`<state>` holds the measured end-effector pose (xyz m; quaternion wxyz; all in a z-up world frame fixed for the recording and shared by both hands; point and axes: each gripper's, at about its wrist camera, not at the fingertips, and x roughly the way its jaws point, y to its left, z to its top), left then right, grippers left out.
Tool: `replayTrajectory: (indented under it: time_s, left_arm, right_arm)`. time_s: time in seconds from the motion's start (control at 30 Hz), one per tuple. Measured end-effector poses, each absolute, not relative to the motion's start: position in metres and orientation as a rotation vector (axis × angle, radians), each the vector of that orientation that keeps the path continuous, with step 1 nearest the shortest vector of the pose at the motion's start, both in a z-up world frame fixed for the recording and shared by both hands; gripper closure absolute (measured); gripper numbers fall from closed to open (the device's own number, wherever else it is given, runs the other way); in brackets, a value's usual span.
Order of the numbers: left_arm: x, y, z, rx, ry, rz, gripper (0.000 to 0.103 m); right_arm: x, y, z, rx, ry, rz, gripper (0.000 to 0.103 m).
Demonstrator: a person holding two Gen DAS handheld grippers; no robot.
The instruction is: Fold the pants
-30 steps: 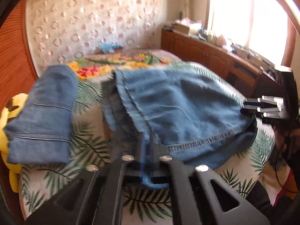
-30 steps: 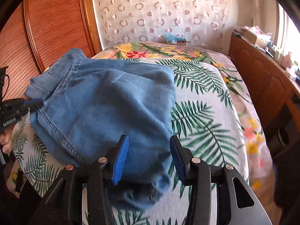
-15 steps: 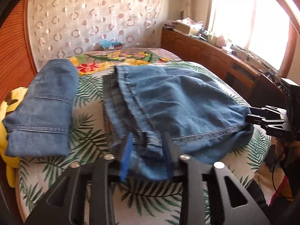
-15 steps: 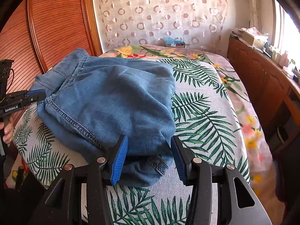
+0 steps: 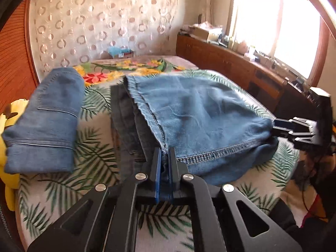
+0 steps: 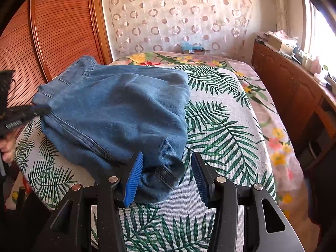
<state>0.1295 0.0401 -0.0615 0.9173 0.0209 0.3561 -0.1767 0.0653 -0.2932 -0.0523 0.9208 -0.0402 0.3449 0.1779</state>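
Blue denim pants point(image 5: 199, 117) lie half folded on the bed, over a darker layer of denim. My left gripper point(image 5: 164, 157) is shut on the pants' near seam edge. The pants also fill the middle of the right wrist view point(image 6: 117, 115). My right gripper point(image 6: 166, 168) is open, its blue pads either side of the pants' near bottom corner. It shows at the pants' right end in the left wrist view point(image 5: 294, 128). The left gripper shows at the far left of the right wrist view point(image 6: 31, 111).
A second folded pair of jeans point(image 5: 44, 121) lies at the left on the palm-leaf bedspread point(image 6: 220, 126). A yellow soft toy point(image 5: 8, 147) sits at the bed's left edge. A wooden cabinet point(image 6: 294, 96) runs along the right, a slatted wooden door point(image 6: 52, 31) on the left.
My left gripper opened half a second ago and has shut again on the pants' seam edge. My right gripper stayed open and sits lower at the pants' corner.
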Motion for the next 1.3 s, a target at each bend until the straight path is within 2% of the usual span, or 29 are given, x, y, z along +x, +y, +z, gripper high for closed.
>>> replayTrajectory:
  time_s: [0.27, 0.33, 0.43, 0.5, 0.57, 0.63, 0.67, 0.87, 0.9, 0.93, 0.97, 1.1, 1.3]
  left_arm:
    - [0.133, 0.038, -0.07, 0.058, 0.768, -0.319, 0.096]
    - [0.133, 0.035, -0.068, 0.068, 0.764, -0.304, 0.092]
    - [0.13, 0.032, -0.063, 0.092, 0.749, -0.295, 0.078]
    - [0.128, 0.03, -0.059, 0.09, 0.736, -0.303, 0.057]
    - [0.127, 0.026, -0.056, 0.088, 0.723, -0.314, 0.051]
    - [0.126, 0.022, -0.054, 0.094, 0.714, -0.319, 0.035]
    - [0.127, 0.021, -0.054, 0.091, 0.71, -0.323, 0.023]
    - [0.137, 0.011, -0.072, 0.099, 0.752, -0.324, 0.023]
    - [0.14, 0.01, -0.077, 0.098, 0.765, -0.325, 0.023]
    - [0.141, 0.009, -0.08, 0.099, 0.774, -0.322, 0.023]
    - [0.144, 0.008, -0.085, 0.105, 0.786, -0.312, 0.023]
    - [0.149, 0.013, -0.096, 0.1, 0.809, -0.296, 0.023]
    - [0.14, 0.025, -0.083, 0.068, 0.778, -0.299, 0.023]
  right_arm:
    - [0.062, -0.292, -0.051, -0.048, 0.693, 0.362, 0.053]
    - [0.066, -0.291, -0.057, -0.047, 0.712, 0.359, 0.053]
    - [0.069, -0.287, -0.063, -0.064, 0.731, 0.348, 0.053]
    - [0.071, -0.287, -0.067, -0.054, 0.746, 0.349, 0.053]
    - [0.073, -0.285, -0.072, -0.055, 0.761, 0.339, 0.053]
    - [0.075, -0.284, -0.078, -0.052, 0.777, 0.341, 0.053]
    - [0.075, -0.284, -0.08, -0.05, 0.778, 0.339, 0.053]
    - [0.078, -0.287, -0.083, -0.014, 0.771, 0.34, 0.053]
    - [0.078, -0.287, -0.082, -0.011, 0.771, 0.339, 0.055]
    - [0.078, -0.287, -0.082, -0.009, 0.773, 0.344, 0.064]
    - [0.079, -0.286, -0.082, 0.008, 0.784, 0.371, 0.083]
    - [0.078, -0.284, -0.069, 0.009, 0.745, 0.342, 0.091]
    - [0.079, -0.272, -0.023, 0.009, 0.634, 0.352, 0.095]
